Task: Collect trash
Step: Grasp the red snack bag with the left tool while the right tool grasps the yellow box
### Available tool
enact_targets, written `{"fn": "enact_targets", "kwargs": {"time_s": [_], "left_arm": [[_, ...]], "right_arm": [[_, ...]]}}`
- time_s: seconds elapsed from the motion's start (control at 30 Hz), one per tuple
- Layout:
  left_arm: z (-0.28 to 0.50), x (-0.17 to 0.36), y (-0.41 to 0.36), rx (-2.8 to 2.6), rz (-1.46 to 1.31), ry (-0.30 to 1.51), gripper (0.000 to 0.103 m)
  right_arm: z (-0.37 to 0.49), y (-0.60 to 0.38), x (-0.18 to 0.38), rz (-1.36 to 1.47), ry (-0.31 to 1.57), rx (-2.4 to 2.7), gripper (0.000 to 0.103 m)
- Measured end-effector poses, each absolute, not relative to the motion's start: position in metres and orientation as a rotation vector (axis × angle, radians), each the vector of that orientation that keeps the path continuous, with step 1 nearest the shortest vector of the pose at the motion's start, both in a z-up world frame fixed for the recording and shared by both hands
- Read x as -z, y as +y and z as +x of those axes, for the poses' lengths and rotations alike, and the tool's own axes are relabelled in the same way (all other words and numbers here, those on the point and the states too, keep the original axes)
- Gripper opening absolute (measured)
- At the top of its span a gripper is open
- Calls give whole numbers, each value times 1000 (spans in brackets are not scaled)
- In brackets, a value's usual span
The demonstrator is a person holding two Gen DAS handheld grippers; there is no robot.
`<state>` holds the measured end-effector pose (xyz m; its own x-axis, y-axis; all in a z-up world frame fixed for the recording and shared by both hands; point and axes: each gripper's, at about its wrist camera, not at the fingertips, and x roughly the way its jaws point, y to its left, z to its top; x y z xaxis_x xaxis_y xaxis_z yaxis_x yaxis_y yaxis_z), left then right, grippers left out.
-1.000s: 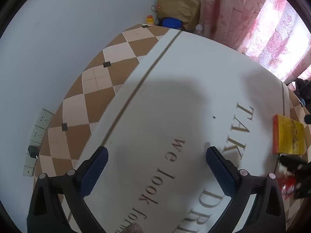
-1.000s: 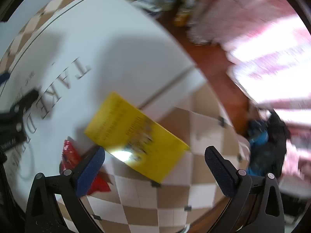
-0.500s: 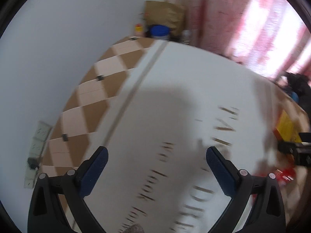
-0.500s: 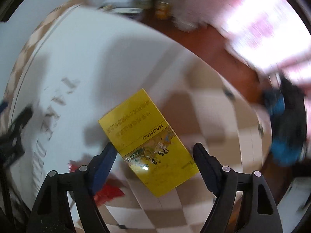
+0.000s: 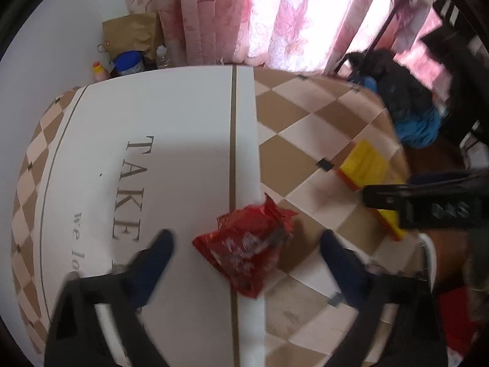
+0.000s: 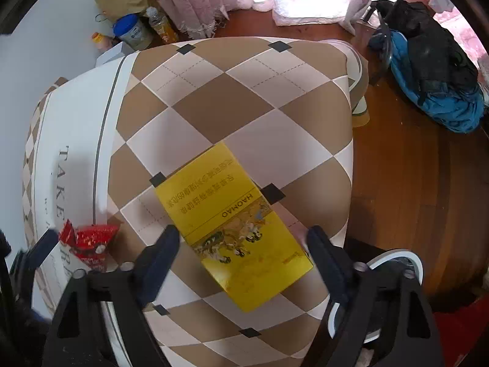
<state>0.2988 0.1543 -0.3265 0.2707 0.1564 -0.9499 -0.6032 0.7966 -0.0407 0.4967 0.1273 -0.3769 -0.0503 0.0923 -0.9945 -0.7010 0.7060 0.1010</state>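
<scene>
A crumpled red snack wrapper (image 5: 247,249) lies on the table's cloth (image 5: 183,140), between the open jaws of my left gripper (image 5: 246,246). It also shows at the left of the right wrist view (image 6: 88,243). A flat yellow box (image 6: 232,229) lies on the chequered part of the cloth, between the open jaws of my right gripper (image 6: 243,240). The box also shows in the left wrist view (image 5: 366,165), partly hidden behind the right gripper's body. Neither gripper touches its object.
The table edge (image 6: 351,153) drops to a wooden floor at the right. A blue and black bag (image 6: 434,76) lies on the floor. A paper bag (image 5: 131,35), a blue-lidded jar (image 5: 128,61) and bottles stand by the pink curtains (image 5: 275,15). A white bin rim (image 6: 394,263) sits beside the table.
My left gripper has swung right, from bare cloth to over the red wrapper. My right gripper has moved over the yellow box, which now lies between its jaws.
</scene>
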Motion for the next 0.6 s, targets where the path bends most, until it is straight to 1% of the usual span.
{"fn": "enact_targets", "kwargs": {"time_s": [0.03,0.07,0.17,0.4,0.47,0.5,0.53,0.57,0.6], "left_arm": [[302,329,154,-543,-433,1209,60],[299,325,155,-554,-417,1188,55],[293,319,164,-587,-428,1178,48],[274,319,177,-647,-427,1157,45],[272,322,176,-653,-425,1155,45],[272,321,175,-655,-422,1154,45],[273,321,175,-660,-417,1154,44],[274,321,174,-662,-415,1151,44],[273,319,173,-660,-415,1147,43]], "right_arm": [[492,130,376,-580,1459,-695,90],[493,132,379,-614,1437,-702,90],[490,137,383,-691,1394,-719,90],[484,134,381,-683,1345,-767,90],[485,138,385,-681,1331,-773,88],[483,138,384,-676,1329,-773,85],[482,142,383,-676,1324,-780,79],[482,143,384,-679,1319,-789,75],[479,145,383,-680,1311,-789,66]]}}
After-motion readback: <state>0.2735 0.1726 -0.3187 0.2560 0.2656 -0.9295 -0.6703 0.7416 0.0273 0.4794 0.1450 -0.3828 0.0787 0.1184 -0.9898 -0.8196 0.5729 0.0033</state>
